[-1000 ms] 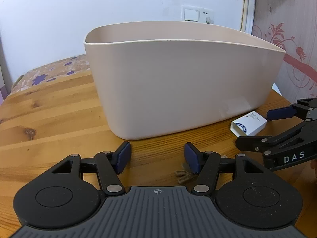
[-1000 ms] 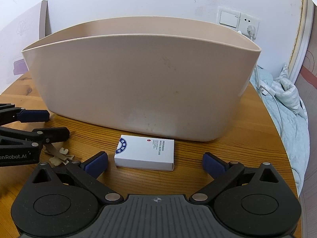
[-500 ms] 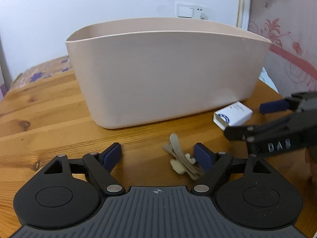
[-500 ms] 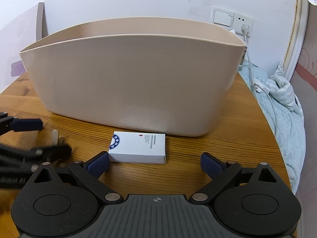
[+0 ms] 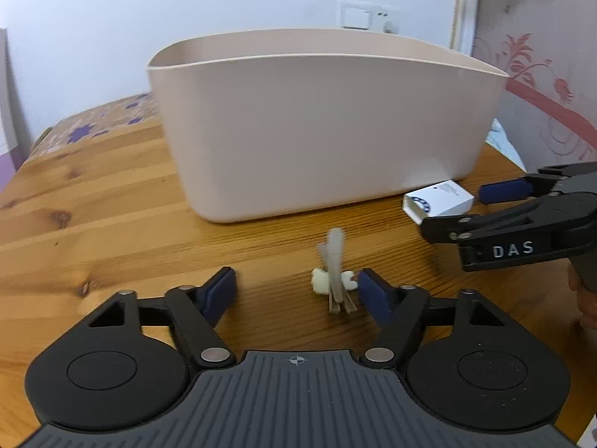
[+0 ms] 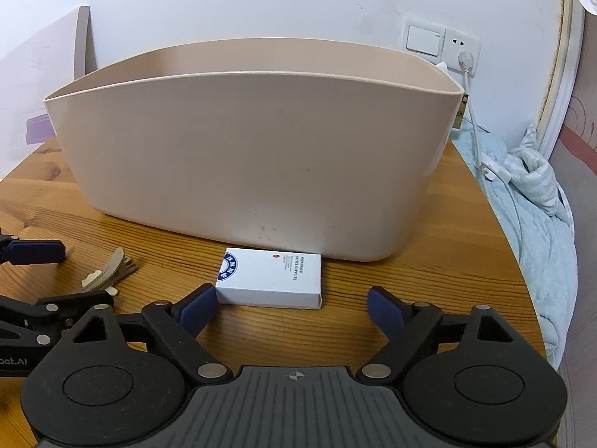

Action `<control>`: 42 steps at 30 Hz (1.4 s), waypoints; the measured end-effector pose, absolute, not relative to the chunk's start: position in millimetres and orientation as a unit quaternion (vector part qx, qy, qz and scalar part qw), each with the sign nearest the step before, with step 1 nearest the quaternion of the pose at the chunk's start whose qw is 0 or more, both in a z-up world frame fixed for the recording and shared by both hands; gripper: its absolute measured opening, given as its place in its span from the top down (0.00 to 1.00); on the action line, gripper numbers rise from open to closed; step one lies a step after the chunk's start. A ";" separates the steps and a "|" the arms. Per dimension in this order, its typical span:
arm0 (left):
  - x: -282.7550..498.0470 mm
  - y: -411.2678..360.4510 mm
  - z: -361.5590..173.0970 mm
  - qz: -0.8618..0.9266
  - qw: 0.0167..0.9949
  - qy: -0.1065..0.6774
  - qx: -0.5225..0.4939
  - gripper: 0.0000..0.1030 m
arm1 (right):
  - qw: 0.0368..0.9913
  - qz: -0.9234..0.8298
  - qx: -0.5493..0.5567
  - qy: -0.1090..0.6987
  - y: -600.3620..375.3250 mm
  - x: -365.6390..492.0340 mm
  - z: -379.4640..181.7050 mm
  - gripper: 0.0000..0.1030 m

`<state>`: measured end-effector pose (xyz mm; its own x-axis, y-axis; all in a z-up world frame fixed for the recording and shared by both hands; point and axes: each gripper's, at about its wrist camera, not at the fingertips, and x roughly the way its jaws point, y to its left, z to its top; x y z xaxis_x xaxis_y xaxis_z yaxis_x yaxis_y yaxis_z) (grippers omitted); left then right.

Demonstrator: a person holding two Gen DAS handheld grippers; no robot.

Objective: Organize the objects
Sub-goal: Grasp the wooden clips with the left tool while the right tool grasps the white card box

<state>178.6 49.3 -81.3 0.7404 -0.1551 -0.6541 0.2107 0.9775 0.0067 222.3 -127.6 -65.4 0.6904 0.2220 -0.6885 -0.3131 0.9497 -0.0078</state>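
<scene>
Inside beige bin (image 6: 253, 156) unseen; left gripper (image 5: 296, 293), right gripper (image 6: 289, 304) closing, unclamped.

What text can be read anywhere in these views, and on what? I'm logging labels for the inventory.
"DAS": white letters on the side of the right gripper.
"PREFERRED HOTEL SUPPLIES": top of the white box; the smaller lines beside it and the characters in its blue round emblem are too small to read.
"oot.AI": cut-off lettering on the left gripper at the picture's edge.
The beige bin and hair clip carry no text.
</scene>
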 end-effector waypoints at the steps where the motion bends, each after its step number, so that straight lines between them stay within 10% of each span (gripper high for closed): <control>1: 180.2 48.3 -81.3 -0.103 0.932 0.345 0.042 0.35 | 0.917 0.146 -0.062 0.365 -127.2 223.1 -65.2 0.14; 10: 192.0 41.7 -76.5 -0.126 0.928 0.348 0.046 0.71 | 0.918 0.144 -0.061 0.363 -124.2 225.0 -65.0 0.18; 16: 192.1 45.1 -77.9 -0.126 0.929 0.345 0.040 0.74 | 0.918 0.139 -0.062 0.366 -119.2 227.9 -63.9 0.22; 20: 194.5 49.5 -78.0 -0.122 0.930 0.346 0.023 0.75 | 0.919 0.143 -0.061 0.361 -116.1 224.9 -61.3 0.43; 42: 193.0 69.3 -72.8 -0.129 0.931 0.341 -0.013 0.87 | 0.922 0.132 -0.060 0.358 -133.1 193.1 -52.5 0.44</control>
